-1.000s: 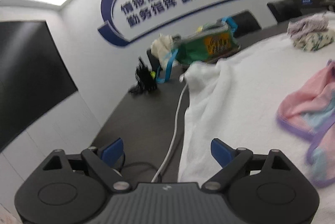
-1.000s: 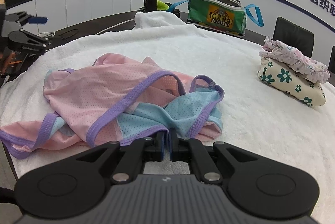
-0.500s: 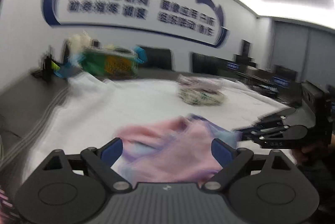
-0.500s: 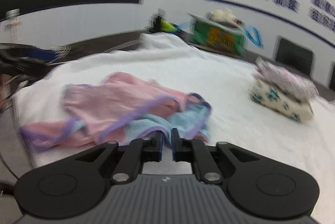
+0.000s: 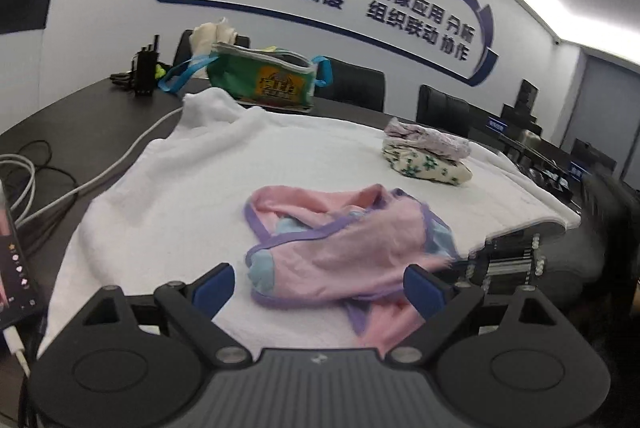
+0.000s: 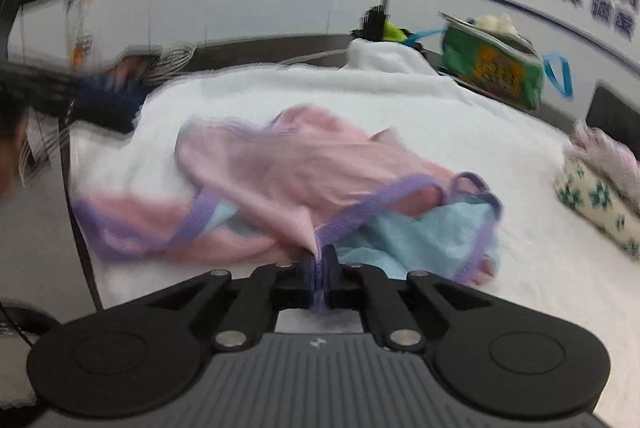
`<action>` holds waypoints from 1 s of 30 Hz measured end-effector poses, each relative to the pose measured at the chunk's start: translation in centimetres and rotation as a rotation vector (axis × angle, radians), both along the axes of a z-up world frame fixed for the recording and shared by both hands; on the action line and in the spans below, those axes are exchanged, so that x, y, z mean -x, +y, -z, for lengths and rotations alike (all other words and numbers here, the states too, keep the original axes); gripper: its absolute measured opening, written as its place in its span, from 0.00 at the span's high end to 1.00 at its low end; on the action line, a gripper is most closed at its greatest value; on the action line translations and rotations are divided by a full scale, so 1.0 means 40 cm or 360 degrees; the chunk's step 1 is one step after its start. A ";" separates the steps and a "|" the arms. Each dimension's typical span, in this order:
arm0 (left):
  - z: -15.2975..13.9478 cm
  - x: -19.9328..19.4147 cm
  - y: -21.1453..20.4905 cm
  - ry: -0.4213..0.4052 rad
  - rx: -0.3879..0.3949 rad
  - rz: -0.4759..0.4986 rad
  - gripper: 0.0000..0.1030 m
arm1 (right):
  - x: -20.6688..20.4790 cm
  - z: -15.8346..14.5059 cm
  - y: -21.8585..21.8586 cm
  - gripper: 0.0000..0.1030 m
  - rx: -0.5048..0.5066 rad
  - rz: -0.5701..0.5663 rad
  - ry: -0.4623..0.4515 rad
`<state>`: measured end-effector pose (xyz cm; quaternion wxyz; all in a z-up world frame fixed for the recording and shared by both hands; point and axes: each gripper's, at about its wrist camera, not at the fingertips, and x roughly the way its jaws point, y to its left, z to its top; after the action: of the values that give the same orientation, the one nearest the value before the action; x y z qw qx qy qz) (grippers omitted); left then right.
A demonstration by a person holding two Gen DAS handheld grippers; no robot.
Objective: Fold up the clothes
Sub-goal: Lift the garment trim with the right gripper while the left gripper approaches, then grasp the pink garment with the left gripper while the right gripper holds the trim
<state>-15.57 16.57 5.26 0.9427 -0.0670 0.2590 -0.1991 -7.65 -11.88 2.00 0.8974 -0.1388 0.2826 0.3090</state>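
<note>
The crumpled pink mesh garment with purple trim (image 5: 344, 252) is pinched at its near purple edge by the closed right tongs (image 6: 319, 264); it lies just ahead of the wide-open, empty left tongs (image 5: 320, 282), long axis crosswise.

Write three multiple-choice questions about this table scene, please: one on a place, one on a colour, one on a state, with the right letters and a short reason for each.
1. Where does the green bag stand?
A. on the dark table past the far edge of the white towel
B. on top of the folded clothes
C. under the pink garment

2. What colour is the trim along the edges of the pink garment?
A. yellow
B. purple
C. black

3. How is the right gripper?
A. wide open above the towel
B. shut on a water bottle
C. shut on the garment's purple trim

Answers:
1 A: the bag sits on the table beyond the white towel.
2 B: a purple band borders the pink and light blue fabric.
3 C: the jaws are together with purple fabric pinched between them, while the left gripper is open.
</note>
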 end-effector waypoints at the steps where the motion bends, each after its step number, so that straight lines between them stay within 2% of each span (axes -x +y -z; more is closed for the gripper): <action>1: 0.000 0.001 -0.013 0.0003 0.0020 0.0038 0.12 | 0.000 -0.034 -0.039 0.97 -0.0065 0.0038 -0.0039; 4: 0.016 -0.014 -0.079 0.0063 0.0133 0.0179 0.12 | -0.016 -0.116 -0.202 0.97 -0.0213 0.0307 -0.0116; 6: 0.026 -0.019 -0.143 0.0044 0.0101 0.0272 0.12 | -0.036 -0.131 -0.316 0.96 -0.0233 0.0569 -0.0091; 7: 0.032 -0.019 -0.174 0.0028 0.0069 0.0312 0.12 | -0.046 -0.125 -0.371 0.93 -0.0195 0.0766 -0.0089; 8: 0.037 -0.019 -0.206 0.0012 0.0030 0.0351 0.12 | -0.045 -0.115 -0.400 0.85 -0.0139 0.0893 -0.0092; 9: 0.042 -0.018 -0.234 0.0001 -0.0005 0.0377 0.12 | -0.044 -0.105 -0.428 0.84 -0.0082 0.1020 -0.0096; 10: 0.048 -0.018 -0.257 -0.0006 -0.0033 0.0395 0.12 | -0.020 -0.101 -0.440 0.82 -0.0097 0.1007 -0.0118; 12: 0.057 -0.018 -0.294 -0.0023 -0.0101 0.0421 0.12 | 0.029 -0.092 -0.464 0.69 -0.0128 0.0979 -0.0163; 15: 0.075 -0.028 -0.336 -0.0058 -0.0285 0.0390 0.14 | 0.106 -0.077 -0.426 0.61 -0.0102 0.0634 -0.0217; 16: 0.082 -0.032 -0.343 -0.0063 -0.0357 0.0355 0.18 | 0.105 -0.065 -0.407 0.58 -0.0074 0.0561 -0.0187; 17: 0.089 -0.037 -0.346 -0.0067 -0.0422 0.0325 0.29 | 0.104 -0.052 -0.387 0.54 -0.0046 0.0487 -0.0158; 18: 0.097 -0.040 -0.348 -0.0067 -0.0493 0.0302 0.46 | 0.102 -0.040 -0.367 0.54 -0.0019 0.0414 -0.0128; 19: 0.100 -0.043 -0.343 -0.0072 -0.0550 0.0280 0.55 | 0.084 -0.023 -0.355 0.54 0.0010 0.0398 -0.0097; 20: 0.099 -0.046 -0.335 -0.0082 -0.0598 0.0257 0.71 | 0.067 -0.008 -0.347 0.55 0.0022 0.0404 -0.0071; 21: 0.099 -0.048 -0.326 -0.0092 -0.0646 0.0234 0.88 | 0.050 0.007 -0.339 0.64 0.0033 0.0410 -0.0045; 22: 0.093 -0.060 -0.311 -0.0079 -0.0647 0.0186 0.90 | 0.036 0.018 -0.338 0.76 0.0007 0.0427 0.0003; 23: 0.085 -0.078 -0.291 -0.0052 -0.0620 0.0123 0.91 | 0.031 0.027 -0.348 0.99 -0.0031 0.0441 0.0056; 25: 0.065 -0.116 -0.254 -0.0048 -0.0562 -0.0086 0.91 | 0.010 0.032 -0.340 0.99 -0.0086 0.0421 0.0063; 27: 0.038 -0.145 -0.229 -0.0128 -0.0516 -0.0358 0.87 | 0.019 -0.002 -0.323 0.99 -0.0240 0.0307 0.0044; 29: 0.000 -0.147 -0.228 -0.0187 -0.0402 -0.0414 0.81 | -0.002 -0.051 -0.299 0.99 -0.0418 0.0274 0.0013; 30: -0.017 -0.143 -0.232 -0.0207 -0.0314 -0.0404 0.73 | -0.022 -0.081 -0.292 0.99 -0.0467 0.0301 -0.0025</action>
<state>-9.86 7.30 5.95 0.9771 0.0067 0.2051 -0.0561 -6.78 -23.56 5.26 0.9353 0.0186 0.2393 0.2600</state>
